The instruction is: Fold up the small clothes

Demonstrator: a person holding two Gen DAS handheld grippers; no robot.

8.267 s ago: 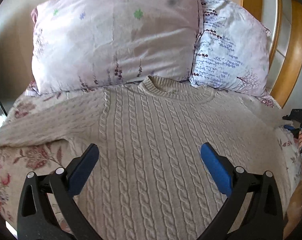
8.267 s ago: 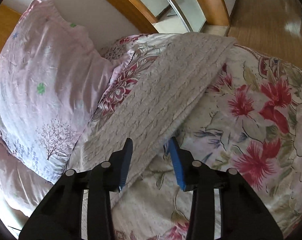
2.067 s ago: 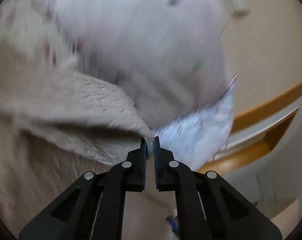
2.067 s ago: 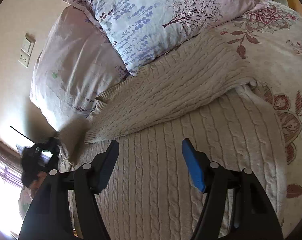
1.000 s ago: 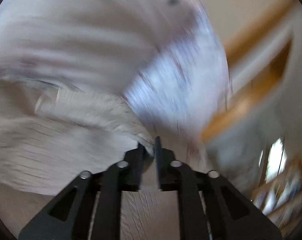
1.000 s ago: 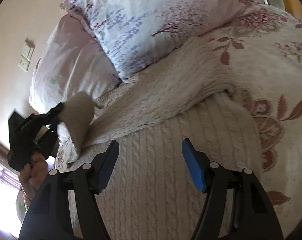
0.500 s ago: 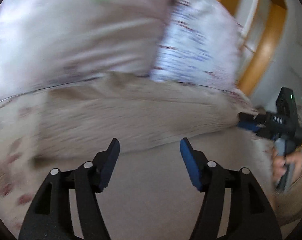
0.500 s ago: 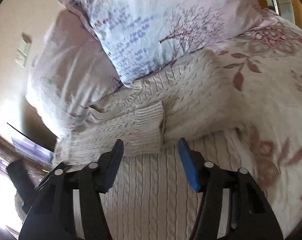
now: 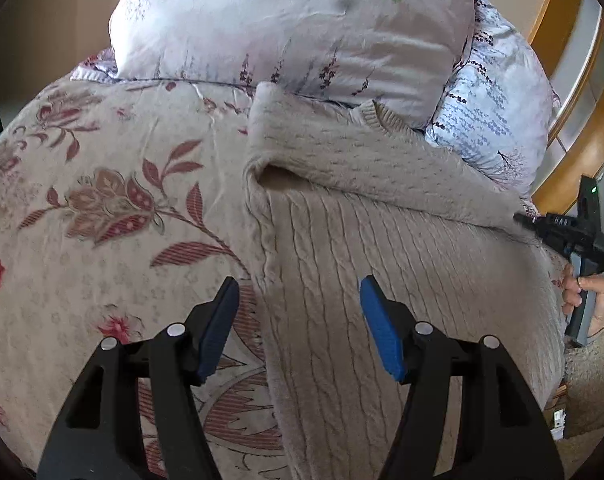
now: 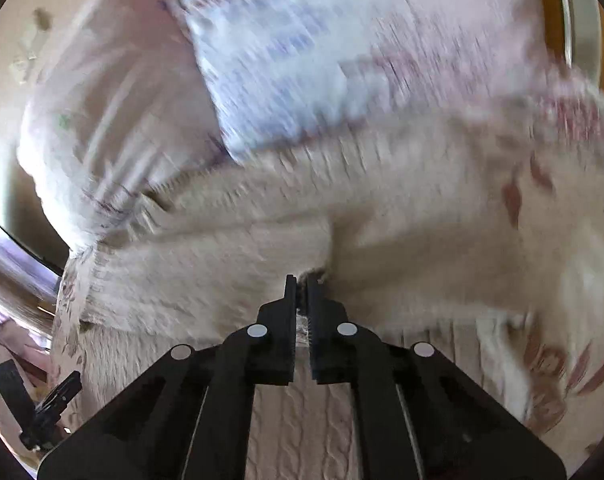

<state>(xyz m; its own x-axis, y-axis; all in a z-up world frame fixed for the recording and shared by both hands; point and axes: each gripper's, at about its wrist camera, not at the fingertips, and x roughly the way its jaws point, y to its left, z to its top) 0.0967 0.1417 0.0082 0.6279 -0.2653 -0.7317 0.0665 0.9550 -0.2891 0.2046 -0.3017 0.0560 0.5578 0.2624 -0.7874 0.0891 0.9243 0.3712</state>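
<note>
A beige cable-knit sweater lies flat on the floral bedspread, collar toward the pillows, with both sleeves folded across its chest. My left gripper hovers open over the sweater's left edge, its blue pads holding nothing. In the blurred right wrist view, my right gripper has its jaws closing tight on the folded sleeve's end, with knit pinched between the pads. The left wrist view shows that right gripper at the sweater's right side, held by a hand.
A pale pink pillow and a blue-printed pillow lean at the head of the bed, just beyond the collar. A curved wooden headboard rises on the right. Floral bedspread stretches out left of the sweater.
My left gripper let go of the sleeve it carried across, opened, and swung back to the sweater's left edge. My right gripper moved forward and shut on the folded sleeve's end.
</note>
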